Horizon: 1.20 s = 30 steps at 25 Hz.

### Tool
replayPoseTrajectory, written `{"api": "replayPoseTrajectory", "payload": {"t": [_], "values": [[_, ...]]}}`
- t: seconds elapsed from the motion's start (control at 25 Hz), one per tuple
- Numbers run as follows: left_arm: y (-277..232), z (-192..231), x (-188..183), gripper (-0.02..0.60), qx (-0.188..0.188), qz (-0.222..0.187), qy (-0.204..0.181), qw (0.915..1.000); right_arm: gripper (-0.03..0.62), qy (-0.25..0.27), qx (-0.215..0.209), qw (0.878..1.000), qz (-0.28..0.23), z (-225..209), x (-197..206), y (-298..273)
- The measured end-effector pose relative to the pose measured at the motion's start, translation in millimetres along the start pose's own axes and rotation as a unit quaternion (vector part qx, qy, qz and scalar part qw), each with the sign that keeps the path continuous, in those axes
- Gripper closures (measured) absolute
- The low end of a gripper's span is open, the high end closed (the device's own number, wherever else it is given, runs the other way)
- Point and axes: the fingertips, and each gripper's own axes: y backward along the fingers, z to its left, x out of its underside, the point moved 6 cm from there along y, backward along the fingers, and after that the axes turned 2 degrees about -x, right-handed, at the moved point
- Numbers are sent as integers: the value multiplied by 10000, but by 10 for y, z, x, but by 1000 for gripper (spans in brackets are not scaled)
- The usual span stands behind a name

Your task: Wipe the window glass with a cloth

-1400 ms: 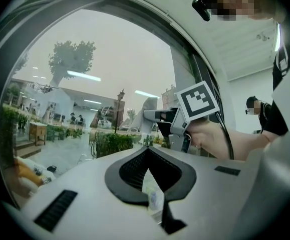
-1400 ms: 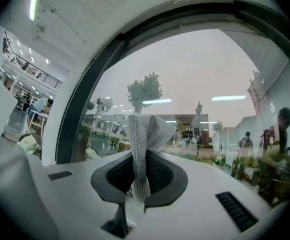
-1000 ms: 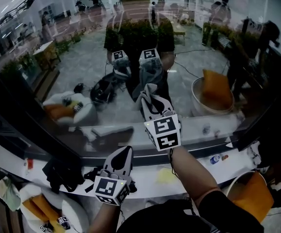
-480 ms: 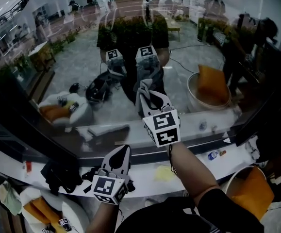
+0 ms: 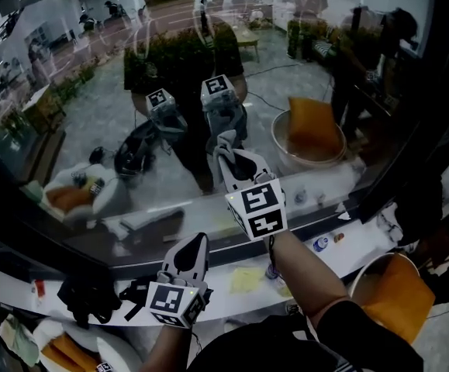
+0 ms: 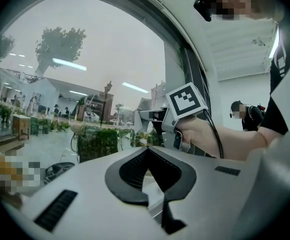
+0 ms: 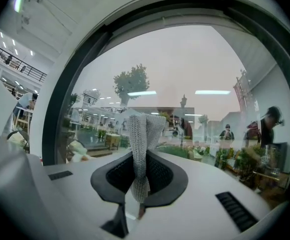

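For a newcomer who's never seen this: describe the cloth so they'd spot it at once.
Find the big window glass above the white sill. The right gripper is raised in front of it, jaws shut on the cloth. It's the only grey knitted strip here; the left gripper, lower down, holds nothing.

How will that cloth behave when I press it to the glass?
Probably floppy: the cloth folds and fans beyond the right hand-held gripper, so it should flatten against the window glass. Its knit weave looks light and grippy, unlikely to slip.
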Motion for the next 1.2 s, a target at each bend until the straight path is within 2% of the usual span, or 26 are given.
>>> {"api": "replayPoseTrajectory", "payload": {"t": [0.48, 0.84, 1.2], "values": [[-734, -749, -71, 574, 480, 72, -35, 9988, 542, -145, 650, 9977, 146, -1205, 243, 603], [-1380, -1507, -115, 574, 782, 247, -1, 9966, 542, -288, 1100, 9931, 275, -2237, 557, 1119], [-2062, -2186, -27, 574, 1072, 208, -131, 9939, 542, -399, 1449, 9879, 391, -3245, 896, 1610]]}}
